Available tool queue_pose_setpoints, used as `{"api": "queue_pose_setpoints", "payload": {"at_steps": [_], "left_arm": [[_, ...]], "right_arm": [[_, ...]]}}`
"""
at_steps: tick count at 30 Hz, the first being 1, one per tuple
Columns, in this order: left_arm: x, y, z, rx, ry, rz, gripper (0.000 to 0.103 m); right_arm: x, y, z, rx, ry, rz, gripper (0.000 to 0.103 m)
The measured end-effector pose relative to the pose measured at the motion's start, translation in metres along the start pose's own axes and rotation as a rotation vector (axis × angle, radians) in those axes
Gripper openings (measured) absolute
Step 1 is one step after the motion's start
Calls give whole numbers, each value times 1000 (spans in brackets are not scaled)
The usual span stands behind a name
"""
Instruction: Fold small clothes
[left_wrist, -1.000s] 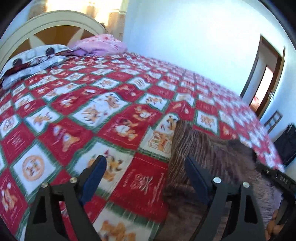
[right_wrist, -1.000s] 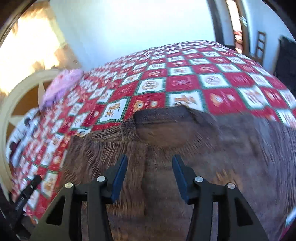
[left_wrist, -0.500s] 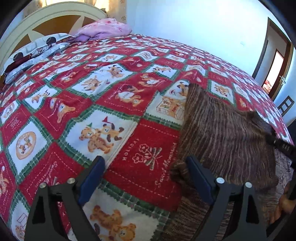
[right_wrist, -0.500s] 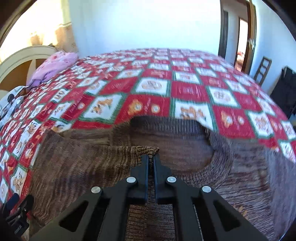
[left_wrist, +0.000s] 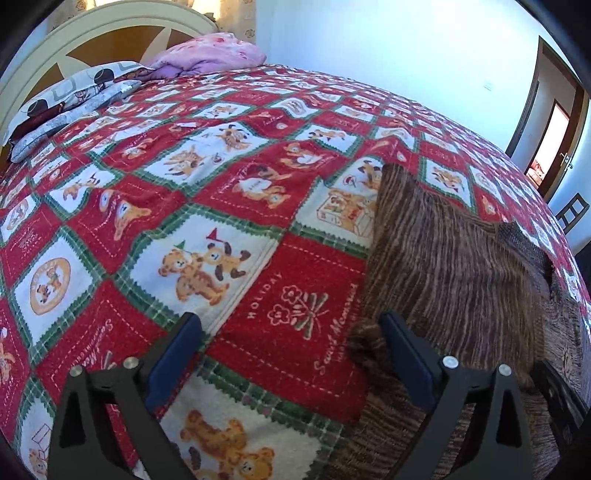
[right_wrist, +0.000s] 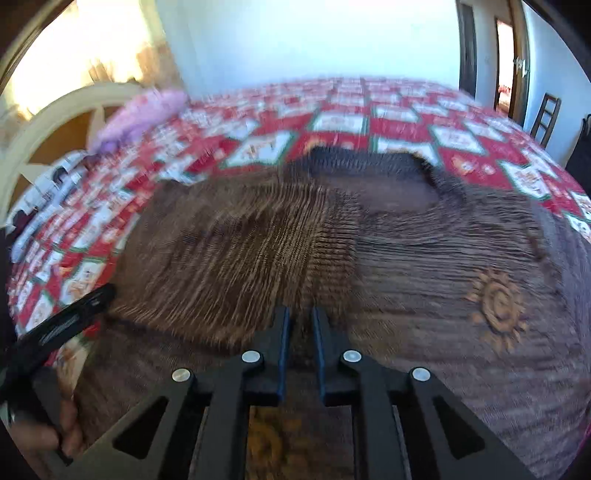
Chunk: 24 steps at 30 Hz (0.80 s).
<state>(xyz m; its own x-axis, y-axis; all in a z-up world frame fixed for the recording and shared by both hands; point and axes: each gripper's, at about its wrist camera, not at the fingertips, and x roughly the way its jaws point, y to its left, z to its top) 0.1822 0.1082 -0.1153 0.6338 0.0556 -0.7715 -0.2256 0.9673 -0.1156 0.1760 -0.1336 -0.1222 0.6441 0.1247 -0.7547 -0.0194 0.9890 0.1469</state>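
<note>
A brown striped knit sweater (right_wrist: 443, 258) with a sun motif (right_wrist: 496, 306) lies flat on the red Christmas quilt (left_wrist: 184, 184). Its left sleeve (right_wrist: 240, 251) is folded inward over the body. My right gripper (right_wrist: 300, 312) sits low at that sleeve's end. Its jaws are opening, a narrow gap shows, and the sleeve's edge is still between them. The view is blurred. My left gripper (left_wrist: 290, 321) is wide and still opening over bare quilt at the sweater's (left_wrist: 450, 266) left edge. Its right finger (left_wrist: 402, 350) touches a bunched fold.
Patterned pillows (left_wrist: 74, 99) and a pink blanket (left_wrist: 210, 51) lie by the cream headboard (left_wrist: 110, 33) at the far end. A doorway (left_wrist: 554, 140) and a chair (right_wrist: 546, 114) stand beyond the bed. A hand (right_wrist: 70, 424) holds the left gripper's handle.
My right gripper shut on the sleeve's end, dragged it across the sweater's body, and now shows a small gap. My left gripper sank toward the quilt and spread slightly.
</note>
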Motion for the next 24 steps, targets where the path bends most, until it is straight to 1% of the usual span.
{"api": "queue_pose_setpoints", "payload": {"at_steps": [1,2,3,4,5,6,7,8,9,10,12,13,14,15,16,18,20,22,24], "left_arm": [[0,0,0,-1,1,0,101],[1,1,0,-3,2,0,102],[1,1,0,-5,3,-1,102],[1,2,0,-6,3,-2,102],[1,2,0,-8,3,-4,102],[1,3,0,-9,3,-5,103],[1,3,0,-9,4,-5,103],[1,3,0,-9,4,-5,103],[1,3,0,-9,4,-4,103],[1,3,0,-9,4,-5,103],[1,3,0,-9,4,-5,103],[1,3,0,-8,4,-5,103],[1,3,0,-9,4,-6,103],[1,3,0,-10,4,-7,103],[1,3,0,-12,4,-8,103],[1,4,0,-15,3,-12,103],[1,4,0,-16,4,-11,103],[1,4,0,-16,3,-11,103],[1,4,0,-18,3,-13,103]], "right_arm": [[-5,-2,-2,-9,11,-3,24],[-11,-5,-4,-11,23,-9,39],[-21,-13,-7,13,27,-13,41],[-35,-26,-9,53,-6,-5,41],[-57,-51,-10,126,-72,0,41],[-73,-75,-10,191,-119,-20,45],[-90,-100,-12,261,-161,-55,49],[-112,-141,-16,374,-221,-111,52],[-127,-170,-20,458,-263,-158,52],[-143,-208,-28,557,-293,-225,52],[-163,-272,-46,704,-278,-332,51],[-171,-303,-58,771,-269,-372,51],[-176,-323,-66,805,-258,-403,50],[-179,-344,-75,832,-232,-452,49],[-180,-359,-81,850,-207,-486,49],[-178,-381,-93,894,-172,-480,49],[-170,-387,-96,899,-156,-466,50],[-164,-379,-91,858,-153,-516,49],[-159,-380,-86,832,-133,-556,51]]}}
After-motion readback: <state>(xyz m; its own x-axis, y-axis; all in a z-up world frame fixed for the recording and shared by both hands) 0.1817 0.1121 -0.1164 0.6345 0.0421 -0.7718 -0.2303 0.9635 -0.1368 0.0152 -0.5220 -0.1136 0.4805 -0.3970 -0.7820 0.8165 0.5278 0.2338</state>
